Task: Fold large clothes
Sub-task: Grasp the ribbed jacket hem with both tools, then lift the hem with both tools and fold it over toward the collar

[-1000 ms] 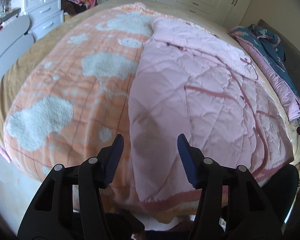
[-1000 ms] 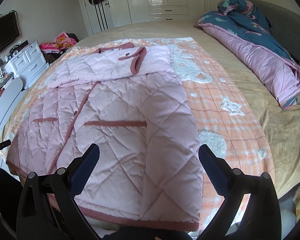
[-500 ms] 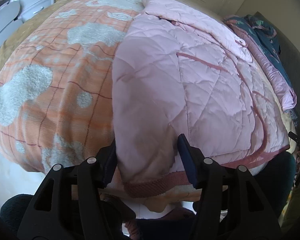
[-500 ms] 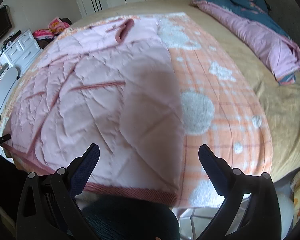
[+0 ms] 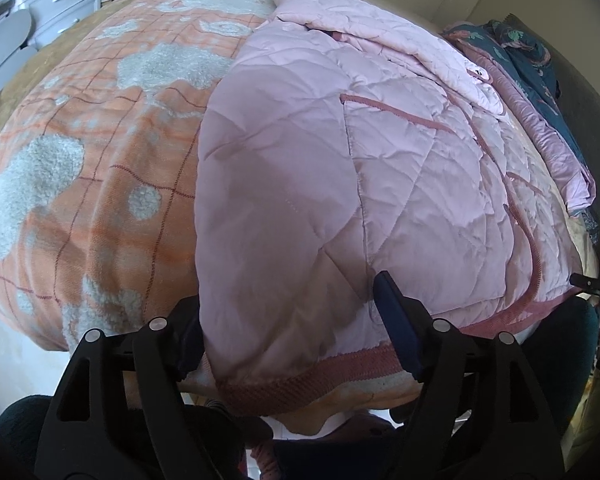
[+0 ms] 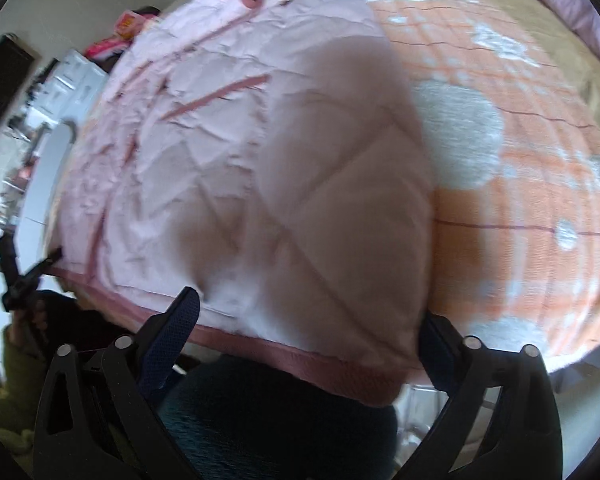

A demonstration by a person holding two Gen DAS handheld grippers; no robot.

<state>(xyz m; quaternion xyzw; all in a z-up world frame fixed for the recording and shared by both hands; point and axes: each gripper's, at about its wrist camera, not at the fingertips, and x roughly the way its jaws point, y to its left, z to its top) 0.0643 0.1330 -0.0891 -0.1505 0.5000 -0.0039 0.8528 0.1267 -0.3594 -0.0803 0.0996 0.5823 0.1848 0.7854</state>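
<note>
At the bed's near edge, the left gripper (image 5: pixel 288 320) straddles the left hem corner of the pink quilted jacket (image 5: pixel 340 168), its jaws opening, pads not pressing. The jacket lies flat on the orange-and-white plaid blanket (image 5: pixel 100 184). The right gripper (image 6: pixel 308 320) straddles the right hem corner, jaws closing, not yet pinching.

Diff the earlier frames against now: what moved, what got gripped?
Both grippers dropped to the near hem of the pink quilted jacket. The left gripper now straddles one hem corner, jaws opening; the right gripper straddles the other, jaws closing. Nothing clamped yet. The jacket stays flat on the orange blanket.
</note>
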